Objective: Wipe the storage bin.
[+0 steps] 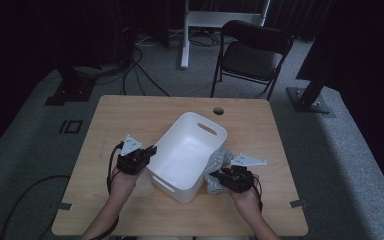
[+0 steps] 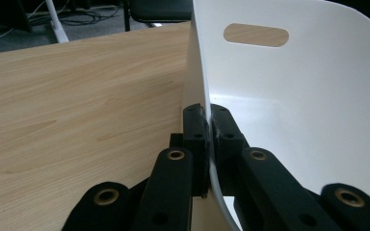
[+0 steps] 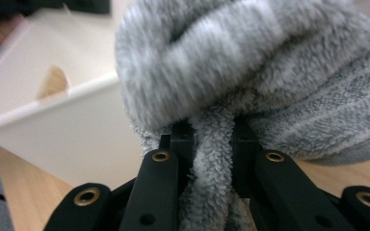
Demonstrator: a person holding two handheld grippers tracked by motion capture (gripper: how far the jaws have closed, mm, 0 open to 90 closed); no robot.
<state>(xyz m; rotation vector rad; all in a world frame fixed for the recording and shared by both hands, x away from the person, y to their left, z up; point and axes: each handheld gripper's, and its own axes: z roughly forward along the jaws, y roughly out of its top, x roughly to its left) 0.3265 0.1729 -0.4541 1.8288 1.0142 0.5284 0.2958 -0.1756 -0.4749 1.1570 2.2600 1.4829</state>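
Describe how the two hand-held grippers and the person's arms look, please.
Both the left hand-held gripper and the right hand-held gripper are black, with brass-ringed holes along the linkage arms. Each carries a grey triangular plate on top and trails a black cable. The forearms are bare, without sleeves.

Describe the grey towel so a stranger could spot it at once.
Start at the wooden table and find the white bin at its middle. Against the bin's right outer wall, the right gripper pinches the grey towel: the one soft, fluffy, crumpled thing there.
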